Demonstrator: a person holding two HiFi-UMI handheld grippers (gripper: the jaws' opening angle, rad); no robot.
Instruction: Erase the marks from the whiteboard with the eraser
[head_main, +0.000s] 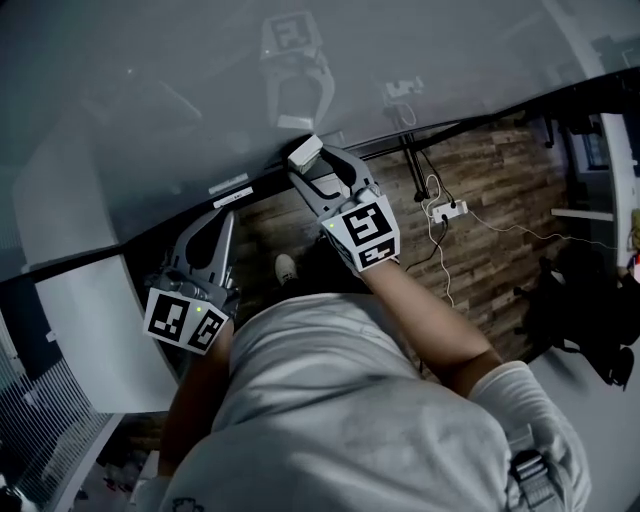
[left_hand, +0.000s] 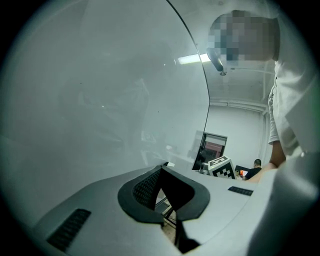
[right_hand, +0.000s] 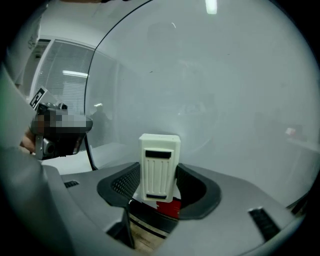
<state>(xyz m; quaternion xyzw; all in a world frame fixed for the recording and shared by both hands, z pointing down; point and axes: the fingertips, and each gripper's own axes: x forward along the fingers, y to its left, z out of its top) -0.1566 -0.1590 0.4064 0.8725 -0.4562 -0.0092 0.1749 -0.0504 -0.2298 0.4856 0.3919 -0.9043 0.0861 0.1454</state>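
Your right hand-held gripper (head_main: 312, 163) clamps the eraser (right_hand: 159, 165) by its long sides, at the whiteboard's (head_main: 180, 90) near edge. It looks light, rigid and smooth, so grip firmly. Your left hand-held gripper (left_hand: 161, 172) is closed and empty.

Whiteboard (right_hand: 225, 75) blocks everything ahead of right gripper (right_hand: 159, 187) jaws, eraser (right_hand: 159, 167) filling the gap between them; board face free left, right, above. Left gripper (left_hand: 161, 192) jaws together, board ahead too; right of them open room, then shirt (left_hand: 295, 100) close.
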